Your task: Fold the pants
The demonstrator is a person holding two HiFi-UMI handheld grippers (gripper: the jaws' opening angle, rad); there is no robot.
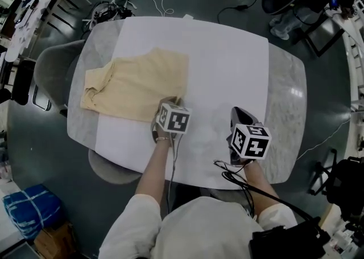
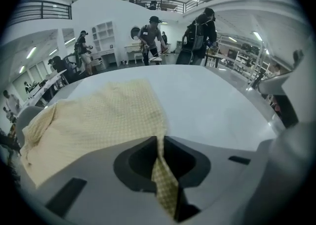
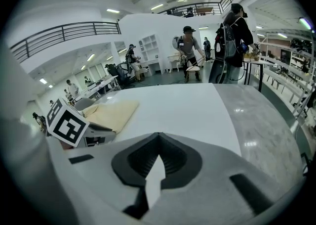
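Bench: oval grey marble-pattern bench [image 1: 286,110], the largest thing in the head view. A plain white sheet [image 1: 227,64] covers its middle.

Task item: pale yellow checked fabric pants [image 1: 133,87]. They lie flat on the left half of the white sheet, with the bunched end hanging toward the bench's left edge. Their long axis runs left to right across the bench as the head view shows it. The right-hand edge is a fairly straight line from far to near.

Left gripper [image 2: 161,139]: it sits at the near right corner of the pants. Its jaws are clamped on a narrow fold of the checked cloth, which runs up between the pads. The rest of the garment spreads ahead of the jaws and to their left.

Right gripper [image 3: 158,135]: it is over bare sheet, well apart from the pants, to the right of the left gripper. Its jaws meet at the tips with no yellow cloth in them. The white sliver behind the tips reads as the sheet seen through the gap, though a pinch of sheet cannot be ruled out.

Key relation, as a judgement: the whole garment lies left of and beyond the held corner. Any fold would therefore carry that corner across or along the long axis, away from the right gripper. The left hand is already on the cloth. The right hand is the farther one and would have to cross to the far right corner to share the lift.
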